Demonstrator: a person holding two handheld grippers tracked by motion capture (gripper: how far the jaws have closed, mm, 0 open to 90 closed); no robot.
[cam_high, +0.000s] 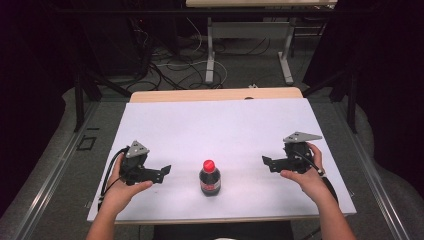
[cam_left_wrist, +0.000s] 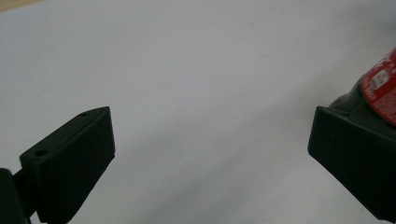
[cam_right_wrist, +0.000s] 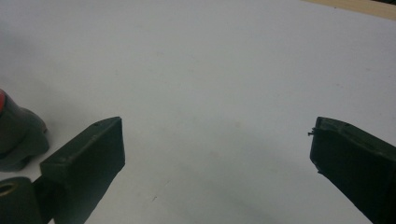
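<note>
A small dark cola bottle (cam_high: 210, 181) with a red cap stands upright near the front middle of the white table top (cam_high: 225, 125). My left gripper (cam_high: 165, 170) lies low to the bottle's left, jaws pointing toward it and open with nothing between them. In the left gripper view the left gripper (cam_left_wrist: 210, 128) faces bare white surface, and the bottle's red label (cam_left_wrist: 380, 88) peeks behind the right-hand jaw. My right gripper (cam_high: 266, 161) sits to the bottle's right, also open and empty. The right gripper (cam_right_wrist: 217, 133) sees the bottle's dark base (cam_right_wrist: 18, 135) at its far left.
A wooden strip (cam_high: 215, 94) borders the table's far edge. Beyond it, cables (cam_high: 170, 65) lie on the floor around the metal legs (cam_high: 210, 55) of another table. Dark curtains close both sides.
</note>
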